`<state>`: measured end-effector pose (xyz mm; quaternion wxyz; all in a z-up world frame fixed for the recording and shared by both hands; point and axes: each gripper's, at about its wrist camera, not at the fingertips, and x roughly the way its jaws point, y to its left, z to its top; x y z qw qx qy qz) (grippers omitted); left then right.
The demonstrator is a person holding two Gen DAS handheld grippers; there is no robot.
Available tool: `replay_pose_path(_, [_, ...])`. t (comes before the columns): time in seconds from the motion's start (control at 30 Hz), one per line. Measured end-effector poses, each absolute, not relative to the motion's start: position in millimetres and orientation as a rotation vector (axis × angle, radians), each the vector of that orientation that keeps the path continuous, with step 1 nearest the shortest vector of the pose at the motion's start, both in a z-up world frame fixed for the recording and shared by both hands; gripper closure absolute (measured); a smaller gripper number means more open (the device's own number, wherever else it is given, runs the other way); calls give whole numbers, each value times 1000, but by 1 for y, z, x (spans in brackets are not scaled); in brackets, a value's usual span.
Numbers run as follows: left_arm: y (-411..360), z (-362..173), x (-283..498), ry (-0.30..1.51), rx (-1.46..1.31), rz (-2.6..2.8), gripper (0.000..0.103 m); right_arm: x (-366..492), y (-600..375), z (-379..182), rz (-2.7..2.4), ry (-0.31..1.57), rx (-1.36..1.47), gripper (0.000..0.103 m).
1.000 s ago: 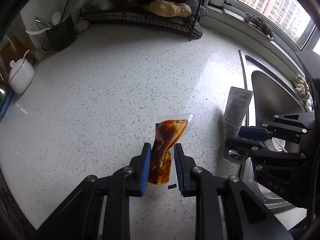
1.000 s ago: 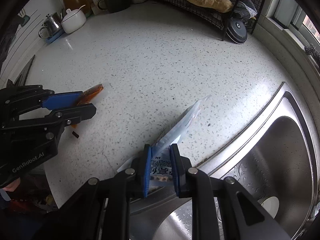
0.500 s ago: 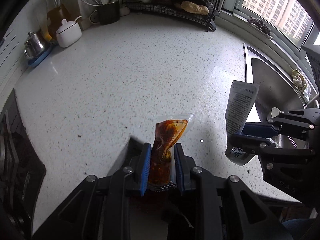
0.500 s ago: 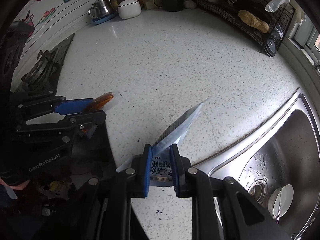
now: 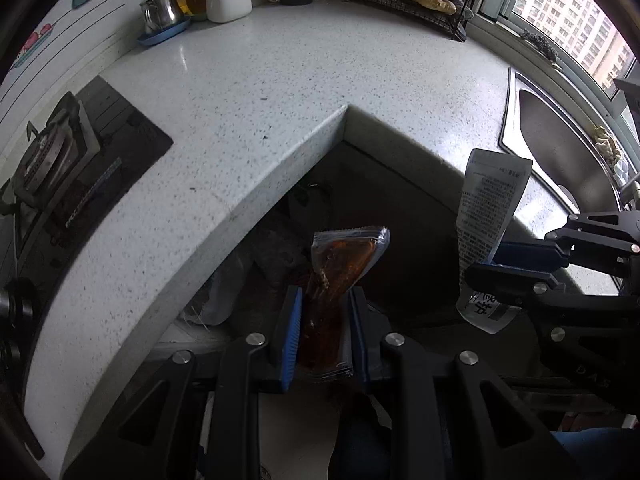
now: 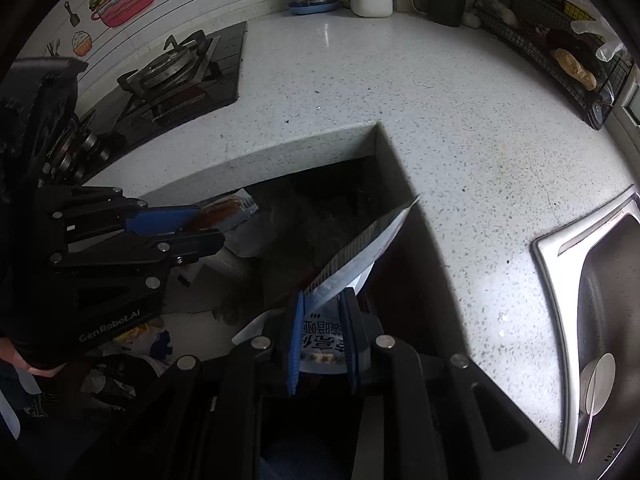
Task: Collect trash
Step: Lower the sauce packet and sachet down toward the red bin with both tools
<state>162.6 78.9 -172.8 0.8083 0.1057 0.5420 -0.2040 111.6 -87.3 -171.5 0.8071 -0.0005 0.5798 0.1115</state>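
Trash is clamped in both: sauce packet in left gripper, white wrapper in right gripper; release is best delayed until a bin is seen below, toward 6 o'clock.

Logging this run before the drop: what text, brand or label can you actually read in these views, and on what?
"GenRobot.AI": on the left gripper body, right wrist view.
"DAS": partial letters on the right gripper body, left wrist view.
White packet: dense small print and large Chinese characters, not legible.
Stove front strip: lettering too blurred.
Sauce packet: no text visible.
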Motion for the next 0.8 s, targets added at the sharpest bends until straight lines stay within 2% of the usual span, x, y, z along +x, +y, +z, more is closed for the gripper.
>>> replay_pose_path(0.43, [120, -240, 118, 1241, 126, -357, 82, 85, -41, -231, 361, 1286, -25, 87])
replay_pose_path(0.63, [116, -295, 112, 1248, 126, -359, 82, 88, -41, -281, 347, 1310, -53, 86])
replay_pose_path(0.8, [112, -364, 128, 1294, 76, -358, 82, 97, -42, -343, 339, 1326, -27, 86])
